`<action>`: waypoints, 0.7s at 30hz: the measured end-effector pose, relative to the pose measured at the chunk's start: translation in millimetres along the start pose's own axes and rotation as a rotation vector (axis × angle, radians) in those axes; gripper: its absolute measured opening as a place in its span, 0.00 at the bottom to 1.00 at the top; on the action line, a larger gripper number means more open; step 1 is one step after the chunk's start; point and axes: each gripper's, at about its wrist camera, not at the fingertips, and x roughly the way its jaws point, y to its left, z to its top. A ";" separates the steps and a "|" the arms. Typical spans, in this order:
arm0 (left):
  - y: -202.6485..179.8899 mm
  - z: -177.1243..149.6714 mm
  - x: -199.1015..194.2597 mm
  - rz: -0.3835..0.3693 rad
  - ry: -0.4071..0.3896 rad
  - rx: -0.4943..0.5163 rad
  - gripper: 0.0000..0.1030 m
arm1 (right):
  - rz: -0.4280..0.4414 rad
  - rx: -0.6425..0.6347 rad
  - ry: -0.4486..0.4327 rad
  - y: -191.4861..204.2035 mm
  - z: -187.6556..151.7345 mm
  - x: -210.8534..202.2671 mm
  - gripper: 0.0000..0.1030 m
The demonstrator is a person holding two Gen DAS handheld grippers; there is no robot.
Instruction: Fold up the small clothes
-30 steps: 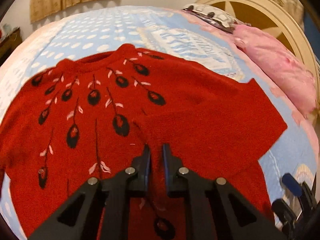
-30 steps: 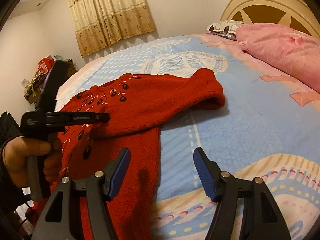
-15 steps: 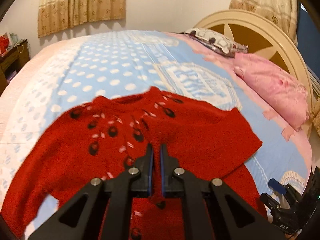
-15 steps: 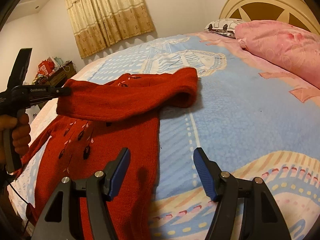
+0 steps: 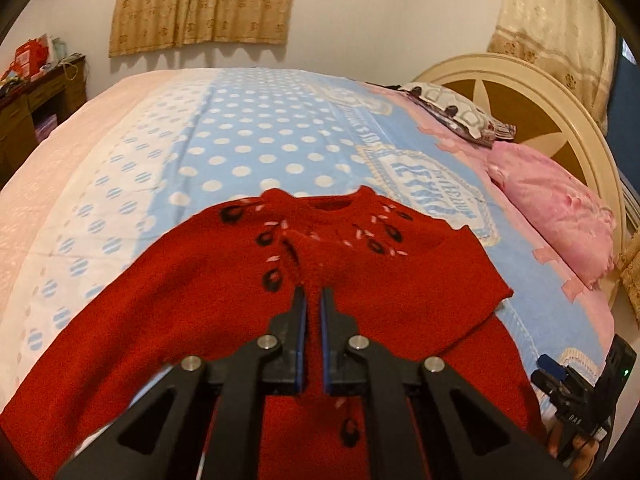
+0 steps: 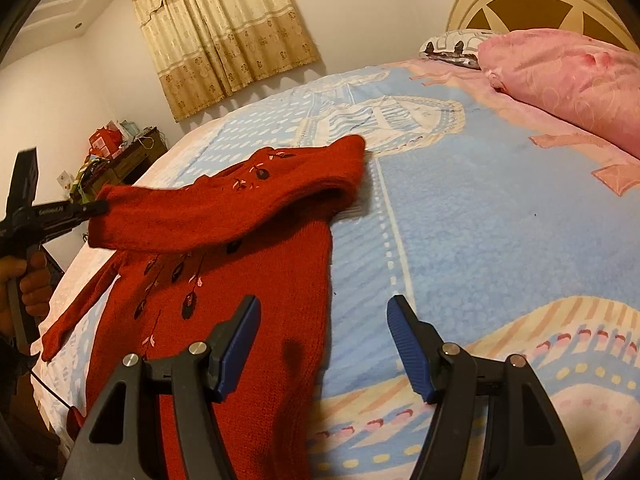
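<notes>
A red knitted sweater (image 5: 400, 280) (image 6: 288, 272) with black and white embroidery lies on the bed. My left gripper (image 5: 313, 300) (image 6: 102, 208) is shut on the cuff of one sleeve and holds that sleeve (image 6: 208, 216) lifted and stretched across the chest. The other sleeve (image 6: 80, 312) lies flat toward the bed's edge. My right gripper (image 6: 324, 312) hovers open above the sweater's lower edge and the blanket, with nothing between its fingers. It also shows at the lower right of the left wrist view, right gripper (image 5: 560, 376).
The bed carries a blue, white and pink blanket (image 5: 260, 152) (image 6: 480, 220). A pink pillow (image 5: 560, 216) (image 6: 568, 76) and a patterned pillow (image 5: 452, 114) lie by the cream headboard (image 5: 532, 96). A cluttered wooden desk (image 5: 36, 92) stands beyond the bed. A hand (image 6: 28, 284) holds the left gripper's handle.
My left gripper has risen and pulled back with the sleeve cuff, drawing the sleeve further across the sweater. The right gripper has stayed where it was, open.
</notes>
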 end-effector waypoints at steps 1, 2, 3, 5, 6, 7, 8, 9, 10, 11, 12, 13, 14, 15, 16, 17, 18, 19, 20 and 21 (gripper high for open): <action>5.2 -1.3 -1.0 0.004 -0.001 -0.009 0.06 | 0.001 -0.001 0.000 -0.2 0.1 -0.1 0.65; 10.0 -2.1 -1.2 0.007 -0.001 -0.019 0.06 | 0.001 -0.001 0.000 -0.1 0.1 -0.1 0.65; 16.2 -3.0 -1.2 0.011 -0.001 -0.032 0.06 | 0.002 -0.001 0.000 -0.4 0.1 0.2 0.65; 25.5 -4.4 -1.7 0.020 -0.005 -0.047 0.06 | 0.001 0.001 0.004 0.3 0.2 0.9 0.65; 31.8 -5.3 -1.5 0.028 -0.005 -0.058 0.06 | 0.001 0.001 0.006 0.2 0.3 1.2 0.65; 36.9 -6.6 -2.5 0.032 -0.006 -0.067 0.06 | 0.002 0.001 0.007 0.2 0.6 1.5 0.65; 41.8 -8.3 -2.9 0.037 -0.007 -0.075 0.06 | 0.003 0.001 0.008 0.4 0.6 1.9 0.65; 47.2 -9.7 -2.4 0.044 -0.006 -0.082 0.06 | 0.002 0.000 0.009 0.3 0.9 2.3 0.65; 50.5 -11.0 -1.6 0.048 -0.004 -0.087 0.06 | 0.002 0.000 0.010 -0.4 1.0 2.7 0.65; 54.2 -12.7 -0.5 0.052 -0.001 -0.095 0.06 | 0.002 0.000 0.012 -0.5 1.2 3.2 0.65; 57.7 -14.7 0.8 0.057 0.002 -0.102 0.06 | 0.002 0.000 0.013 -0.4 1.3 3.4 0.65; 61.7 -17.1 2.8 0.062 0.005 -0.108 0.06 | 0.002 0.000 0.014 -1.1 1.4 3.9 0.65; 64.1 -20.1 4.6 0.066 0.011 -0.115 0.06 | 0.002 0.000 0.014 -0.1 1.0 3.9 0.65; 67.3 -23.0 7.1 0.068 0.018 -0.125 0.06 | 0.002 0.001 0.015 -0.9 1.4 4.4 0.65; 70.0 -26.4 9.0 0.066 0.025 -0.136 0.06 | 0.001 0.001 0.016 -1.0 1.6 4.8 0.65; 71.8 -29.3 10.8 0.067 0.030 -0.142 0.06 | 0.001 0.001 0.016 -1.4 1.5 4.9 0.65; 73.8 -32.9 12.0 0.069 0.036 -0.148 0.06 | 0.001 0.000 0.017 -1.3 1.1 4.8 0.65; 76.5 -37.3 13.0 0.068 0.039 -0.164 0.06 | 0.001 0.001 0.017 -1.3 1.1 4.8 0.65; 79.3 -40.6 14.0 0.063 0.043 -0.179 0.06 | 0.001 0.000 0.017 -1.3 1.3 5.1 0.65; 81.5 -43.0 14.7 0.061 0.046 -0.188 0.06 | 0.001 0.000 0.017 -1.2 1.1 4.9 0.65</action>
